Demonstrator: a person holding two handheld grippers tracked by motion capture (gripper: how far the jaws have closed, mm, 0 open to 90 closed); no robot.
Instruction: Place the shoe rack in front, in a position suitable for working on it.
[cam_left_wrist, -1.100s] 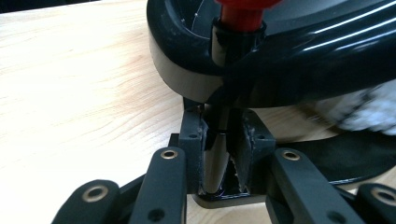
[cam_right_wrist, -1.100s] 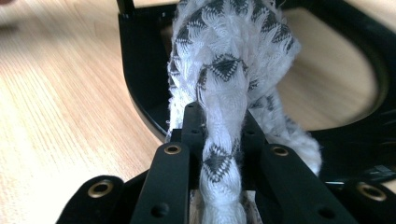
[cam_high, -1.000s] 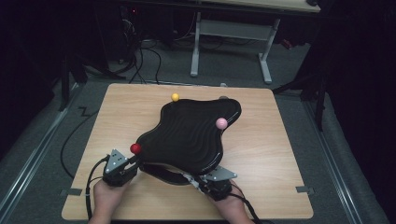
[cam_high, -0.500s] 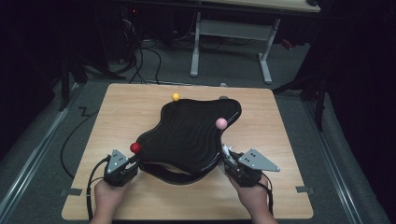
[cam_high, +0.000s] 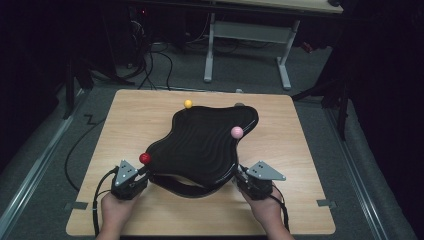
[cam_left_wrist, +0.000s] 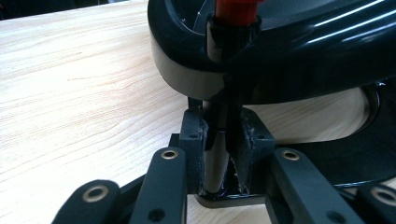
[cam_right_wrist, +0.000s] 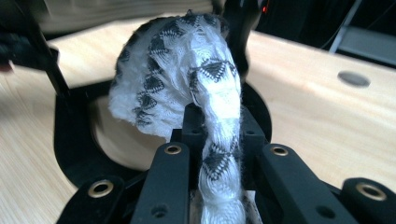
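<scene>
Now we are holding the work at both near corners of the surface (cam_high: 150, 105). Our left gripper (cam_high: 131, 176) is sitting at the near left, and in the left gripper view its jaws are clamped shut on a thin black post (cam_left_wrist: 219, 140) that is rising to a red knob (cam_high: 145, 158) at the near-left tip of the glossy black lobed frame (cam_high: 200, 145). Our right gripper (cam_high: 250, 184) is at the near right, and in the right gripper view its jaws are pinching a twisted strip of white cloth with a black pattern (cam_right_wrist: 215, 102), which is arching up and away from the jaws toward the frame. The frame is lying in the middle of the surface, its long axis running from near left to far right, with a pink knob (cam_high: 237, 132) on the right lobe and a yellow knob (cam_high: 188, 103) at the far edge. The pink knob is lying just far and left of the right jaws, so the right hand is the nearer one to it, and we judge the cloth is heading that way.

Compared with a second ago, the right gripper has swung out from under the near edge of the frame to the near right, while the left one has not shifted.
</scene>
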